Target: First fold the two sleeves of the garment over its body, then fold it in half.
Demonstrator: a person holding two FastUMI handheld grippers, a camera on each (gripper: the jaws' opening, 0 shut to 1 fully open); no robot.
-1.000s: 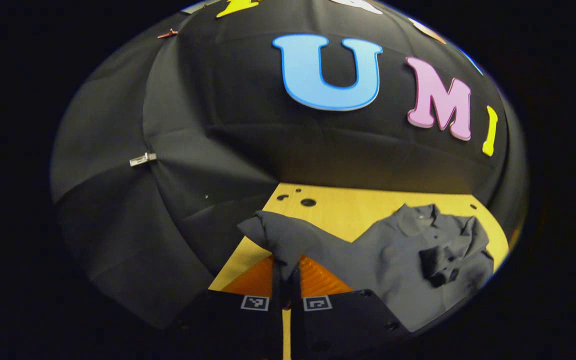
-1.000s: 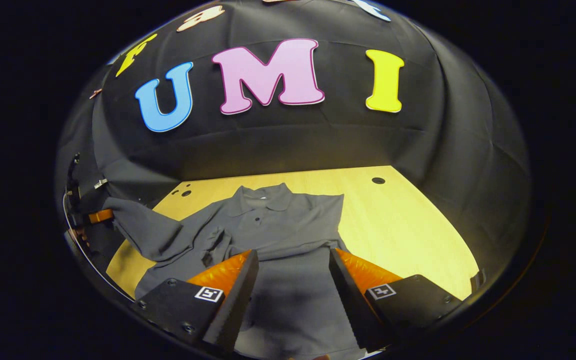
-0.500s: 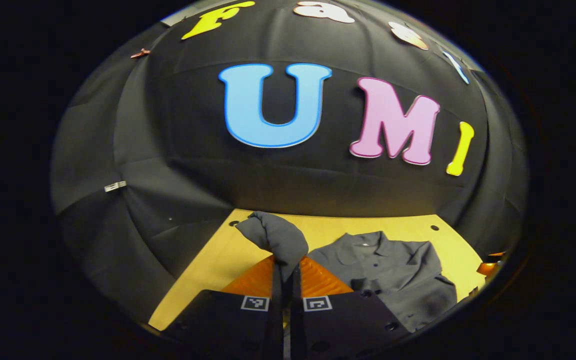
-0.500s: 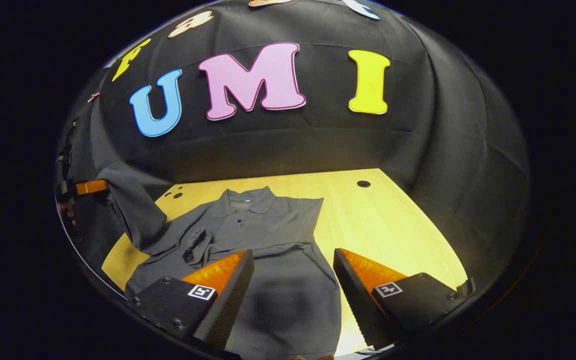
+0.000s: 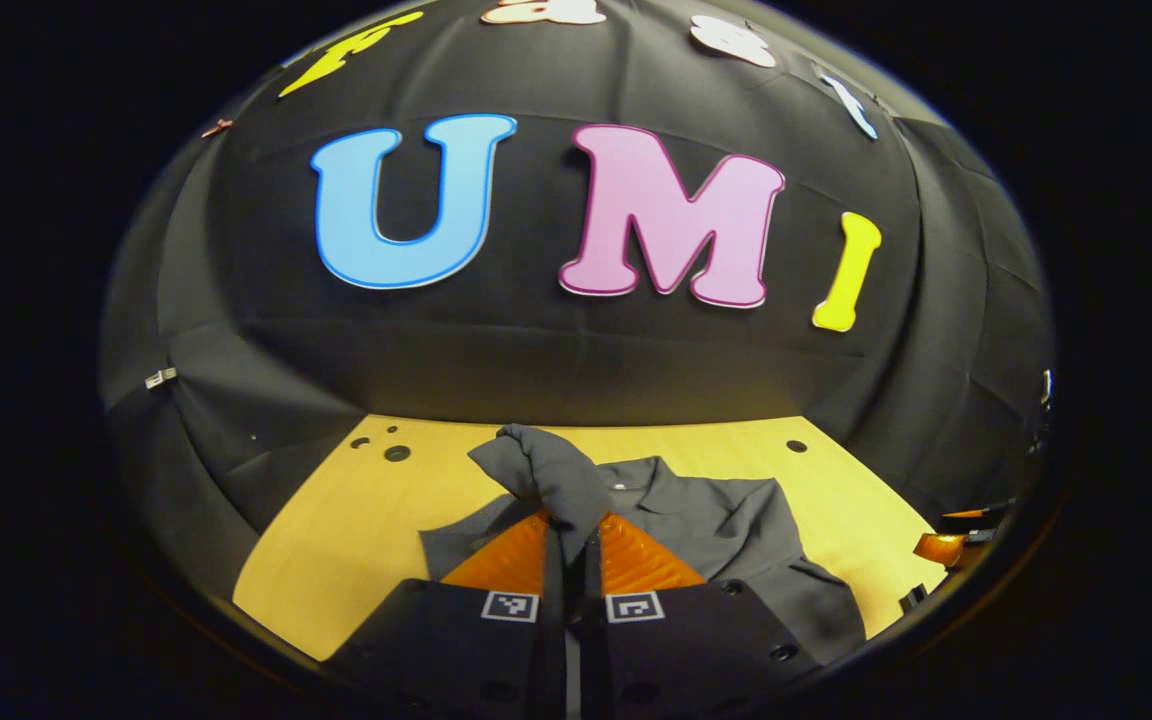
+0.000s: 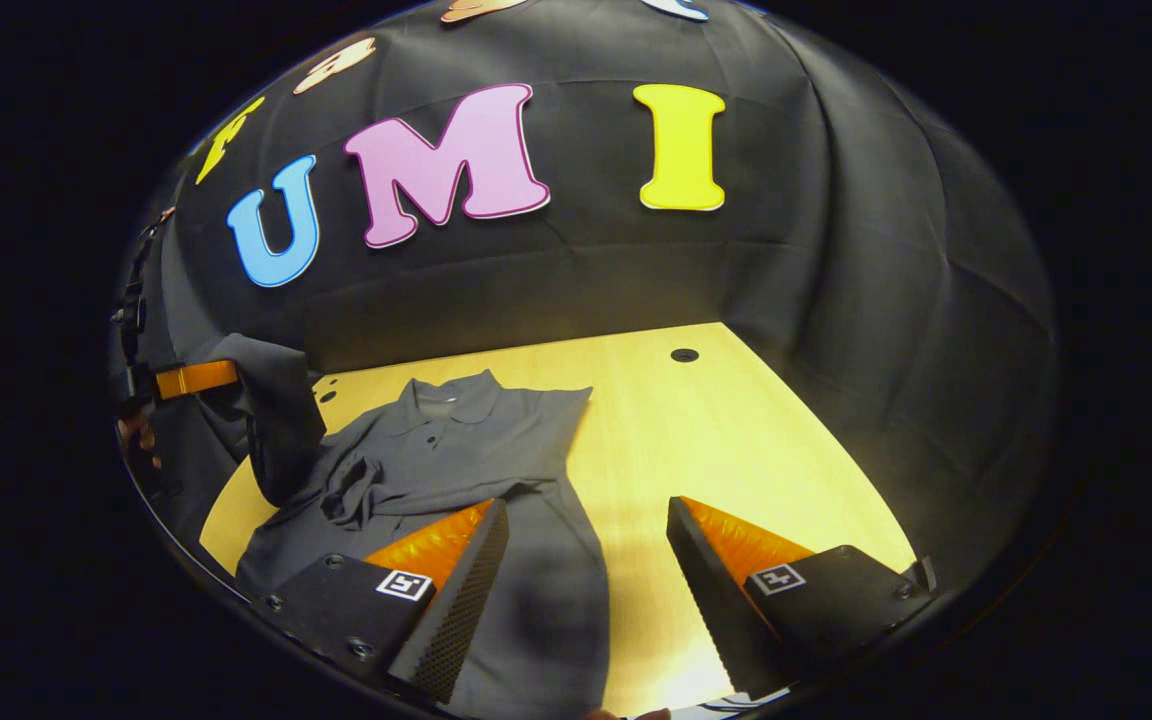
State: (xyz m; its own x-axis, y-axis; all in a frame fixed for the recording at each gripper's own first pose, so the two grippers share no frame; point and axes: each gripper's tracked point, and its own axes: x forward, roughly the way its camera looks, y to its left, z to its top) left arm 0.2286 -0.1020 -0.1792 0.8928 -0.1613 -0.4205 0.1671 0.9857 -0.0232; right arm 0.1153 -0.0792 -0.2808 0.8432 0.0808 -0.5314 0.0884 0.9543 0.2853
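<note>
- Left gripper view: pale wooden tabletop [image 5: 336,540] ahead, a few round holes [image 5: 396,453] drilled near its far-left corner, black cloth wall [image 5: 536,360] rising behind.
- Left gripper [image 5: 573,535] pinched tight on a sleeve [image 5: 551,475] of the grey garment [image 5: 726,530], fabric bunched up and lifted just beyond the fingertips.
- Garment body spread on the wood ahead and to the right of those fingers, collar at the far end.
- Right gripper view: same yellow-lit tabletop [image 6: 736,430], one hole [image 6: 684,355] far ahead, cloth wall curving round.
- Right gripper [image 6: 586,545] spread wide, nothing between the fingers, hanging above the garment's lower part.
- Grey garment [image 6: 466,450] lying ahead and left of it, collar [image 6: 456,395] toward the wall, rumpled folds [image 6: 351,490] on its left side, one sleeve already laid across the chest.
- Far left, held-up sleeve [image 6: 276,410] hanging from an orange-fingered tool [image 6: 196,378].
</note>
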